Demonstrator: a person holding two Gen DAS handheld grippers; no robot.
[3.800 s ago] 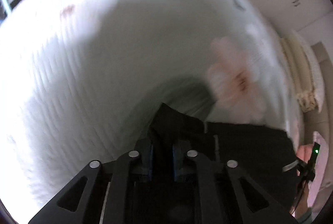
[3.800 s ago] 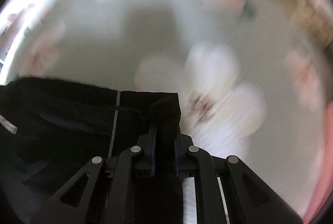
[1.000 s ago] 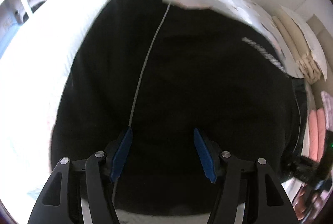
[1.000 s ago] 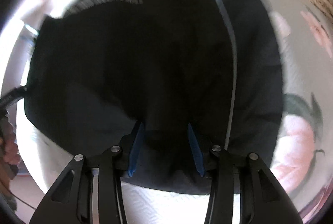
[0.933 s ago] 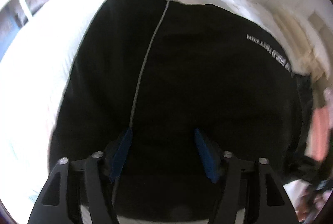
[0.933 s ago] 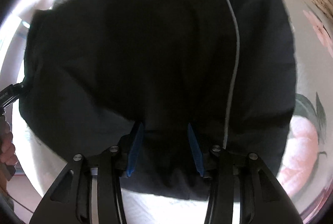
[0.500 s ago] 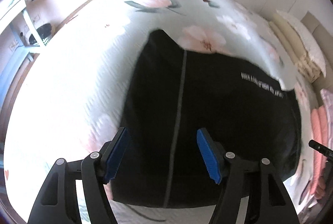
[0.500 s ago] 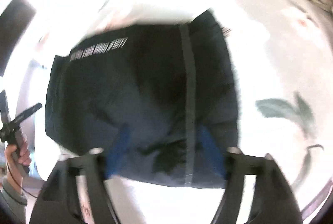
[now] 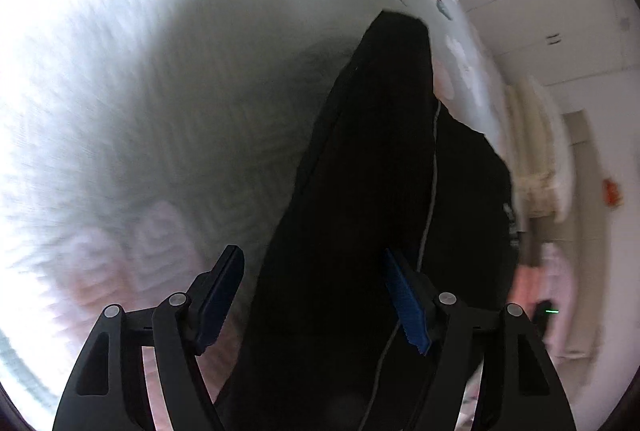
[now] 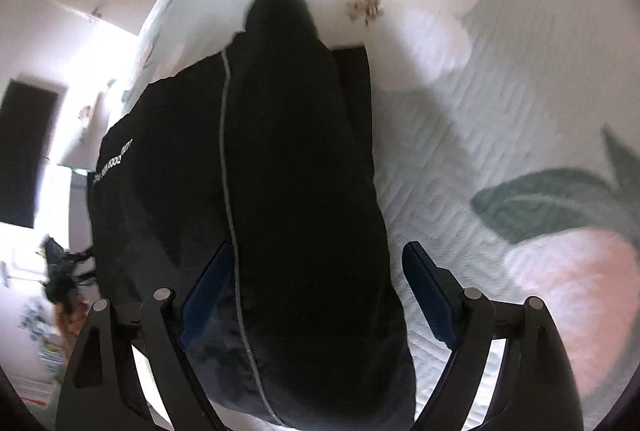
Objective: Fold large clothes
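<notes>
- The black garment [image 10: 280,167] lies on the flowered bed cover [image 10: 500,119], folded into a long dark shape with a thin light stripe [image 10: 228,159] along it and white lettering [image 10: 114,161] near one edge.
- The right gripper [image 10: 316,295] has its jaws wide apart. They have just been opening, and the cloth is between the blue pads but they do not press it.
- The left gripper [image 9: 316,295] is also spread and has just been opening. The garment's near end [image 9: 340,311] fills the gap between its pads, with no grip on it.
- Risk, as a judgement: both views are blurred, so a fast new grasp could take only the top layer and pull the fold open again. A pad could also catch the bed cover together with the cloth.
- The side edge of the garment in the left view [image 9: 320,135] looks uneven, and a next fold may come out crooked if it is not aligned first.
- Around the garment the bed cover is free on the outer sides, with good room to move. Folded bedding [image 9: 536,151] lies further to the right of the left view.
</notes>
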